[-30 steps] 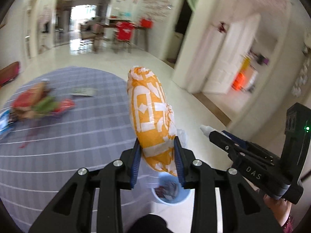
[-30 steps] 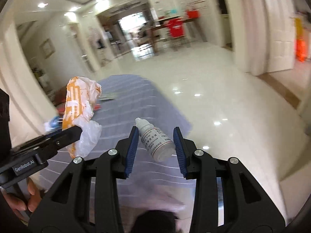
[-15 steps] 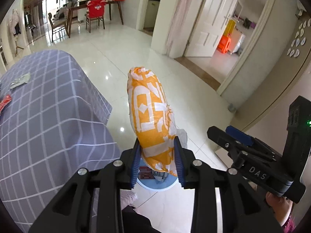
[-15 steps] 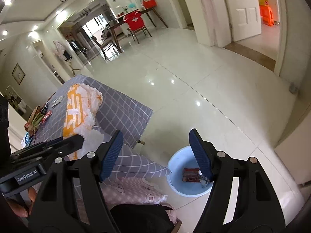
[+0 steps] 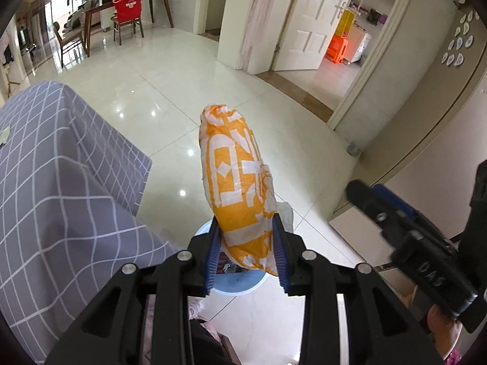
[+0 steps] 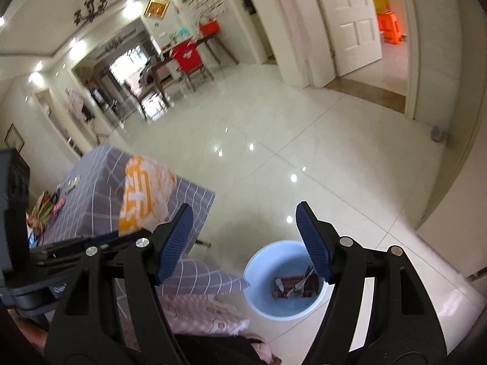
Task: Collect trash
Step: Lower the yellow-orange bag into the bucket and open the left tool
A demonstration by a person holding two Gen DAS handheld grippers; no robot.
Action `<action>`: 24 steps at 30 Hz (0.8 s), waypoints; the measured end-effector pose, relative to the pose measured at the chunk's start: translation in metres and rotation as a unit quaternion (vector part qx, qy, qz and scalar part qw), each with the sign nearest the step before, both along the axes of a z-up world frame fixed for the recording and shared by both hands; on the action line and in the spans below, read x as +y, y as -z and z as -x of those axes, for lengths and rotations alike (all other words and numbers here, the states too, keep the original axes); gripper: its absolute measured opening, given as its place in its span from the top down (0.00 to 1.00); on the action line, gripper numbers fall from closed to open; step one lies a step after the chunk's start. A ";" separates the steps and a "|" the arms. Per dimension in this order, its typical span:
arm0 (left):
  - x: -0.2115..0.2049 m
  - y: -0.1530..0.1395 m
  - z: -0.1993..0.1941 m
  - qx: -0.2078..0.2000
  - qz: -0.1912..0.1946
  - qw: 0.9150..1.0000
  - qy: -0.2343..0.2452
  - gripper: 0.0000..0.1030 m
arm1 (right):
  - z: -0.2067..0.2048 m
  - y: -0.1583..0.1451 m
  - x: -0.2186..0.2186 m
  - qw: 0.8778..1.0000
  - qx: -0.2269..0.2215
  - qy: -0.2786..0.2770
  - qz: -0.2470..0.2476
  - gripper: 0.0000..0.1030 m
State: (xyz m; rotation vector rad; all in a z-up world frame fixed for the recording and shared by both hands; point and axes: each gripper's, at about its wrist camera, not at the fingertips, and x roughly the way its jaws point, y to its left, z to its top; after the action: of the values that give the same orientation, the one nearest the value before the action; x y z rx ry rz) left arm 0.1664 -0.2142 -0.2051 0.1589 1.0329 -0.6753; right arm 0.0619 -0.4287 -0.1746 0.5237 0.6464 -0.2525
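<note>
My left gripper (image 5: 246, 252) is shut on an orange and white plastic bag (image 5: 237, 188), held upright over a light blue bin (image 5: 240, 287) on the floor. The bag also shows in the right wrist view (image 6: 143, 197). My right gripper (image 6: 243, 240) is open and empty, above the light blue bin (image 6: 264, 273). The bin holds a small white dropper bottle (image 6: 279, 283) and a red wrapper (image 6: 296, 286). The right gripper also shows in the left wrist view (image 5: 404, 228), to the right of the bag.
A table with a grey checked cloth (image 5: 54, 182) stands to the left; more wrappers (image 6: 45, 210) lie on it. The tiled floor (image 6: 304, 140) runs to white doors and a dining table with a red-covered chair (image 5: 127, 9).
My right gripper opened and let the small white bottle fall into the bin. Both grippers swung from over the table to above the bin. The left still grips the bag.
</note>
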 end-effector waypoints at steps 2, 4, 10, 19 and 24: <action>-0.007 0.000 -0.001 0.002 0.001 1.000 0.003 0.66 | 0.005 -0.004 -0.007 1.000 -0.013 0.013 -0.001 0.31; -0.012 0.000 -0.002 0.009 0.006 1.000 0.009 0.50 | 0.009 -0.009 -0.014 0.999 -0.023 0.025 0.001 0.31; -0.002 0.001 -0.012 0.029 0.001 0.999 -0.020 0.16 | 0.009 -0.011 -0.014 1.000 -0.013 0.027 0.002 0.30; 0.049 -0.034 -0.005 -0.013 0.012 0.998 -0.061 0.16 | -0.004 -0.019 0.019 1.000 -0.012 -0.017 0.006 0.30; 0.109 -0.068 -0.002 -0.053 0.029 0.992 -0.107 0.16 | -0.025 -0.039 0.066 0.997 -0.024 -0.070 0.016 0.30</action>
State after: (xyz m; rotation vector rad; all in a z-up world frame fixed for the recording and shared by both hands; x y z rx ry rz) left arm 0.1684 -0.1048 -0.1375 0.0326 0.9118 -0.4947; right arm 0.0873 -0.3624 -0.1358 0.4510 0.6279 -0.1177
